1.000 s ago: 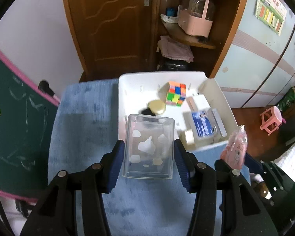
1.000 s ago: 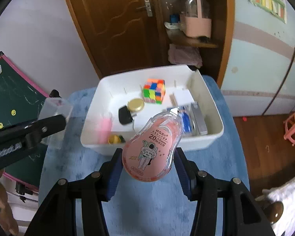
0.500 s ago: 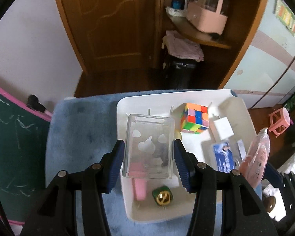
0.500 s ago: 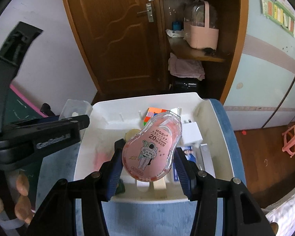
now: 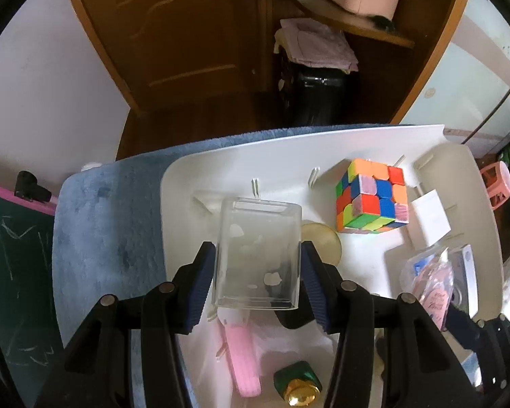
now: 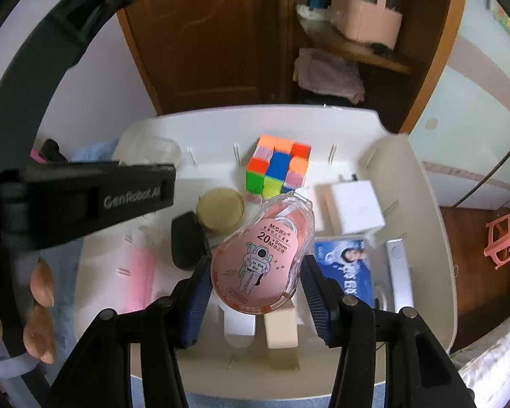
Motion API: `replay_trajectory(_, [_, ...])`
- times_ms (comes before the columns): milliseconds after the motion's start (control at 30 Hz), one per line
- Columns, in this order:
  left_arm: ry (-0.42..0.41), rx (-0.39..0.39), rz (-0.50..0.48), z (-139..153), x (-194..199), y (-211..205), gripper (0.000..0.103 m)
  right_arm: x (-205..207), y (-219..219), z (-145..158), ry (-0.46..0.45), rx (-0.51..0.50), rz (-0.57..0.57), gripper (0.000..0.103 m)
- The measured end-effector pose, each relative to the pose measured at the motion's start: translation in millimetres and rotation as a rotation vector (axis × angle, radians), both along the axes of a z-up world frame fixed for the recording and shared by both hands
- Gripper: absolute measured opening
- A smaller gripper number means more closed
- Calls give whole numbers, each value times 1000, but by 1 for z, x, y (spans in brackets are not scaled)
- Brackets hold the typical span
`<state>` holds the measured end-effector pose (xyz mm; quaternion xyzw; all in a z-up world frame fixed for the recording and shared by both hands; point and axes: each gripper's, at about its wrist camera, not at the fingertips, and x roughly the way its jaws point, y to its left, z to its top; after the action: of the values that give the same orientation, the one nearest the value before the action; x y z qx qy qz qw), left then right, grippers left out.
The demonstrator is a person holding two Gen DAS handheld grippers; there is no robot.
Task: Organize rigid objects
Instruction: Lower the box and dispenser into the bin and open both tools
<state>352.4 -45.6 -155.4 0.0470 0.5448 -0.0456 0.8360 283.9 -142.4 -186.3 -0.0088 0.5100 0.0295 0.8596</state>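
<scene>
left tongs (image 5: pixel 257 272) grip clear box (image 5: pixel 258 255); right tongs (image 6: pixel 257 273) grip correction tape (image 6: pixel 263 255); both over bin (image 6: pixel 425 204)

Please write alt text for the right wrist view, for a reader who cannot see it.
The right tool holds a pink correction tape dispenser above a white bin containing a colourful puzzle cube, a white charger and a gold lid. The left tool enters from the left.

Brown wooden door (image 5: pixel 173 34) behind; corner shelf (image 5: pixel 350 23) beside it; green chalkboard (image 5: pixel 13 272) at left.
</scene>
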Motion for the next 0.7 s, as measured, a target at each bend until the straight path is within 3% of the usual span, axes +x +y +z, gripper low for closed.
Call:
replay_trajectory(233, [13, 9, -24, -7, 3, -6, 58, 1, -1, -14, 51, -5, 12, 53])
replay_trajectory(300, [14, -15, -29, -3, 1, -6, 80, -2, -1, -11, 44, -6, 28, 56])
replay_trajectory(367, [-6, -32, -34, 3, -2, -6, 85, -6, 0, -5, 26, -11, 35, 65])
replay_trajectory(700, [-59, -71, -4, 30, -26, 3, 85, -30, 2, 14, -26, 2, 59, 66])
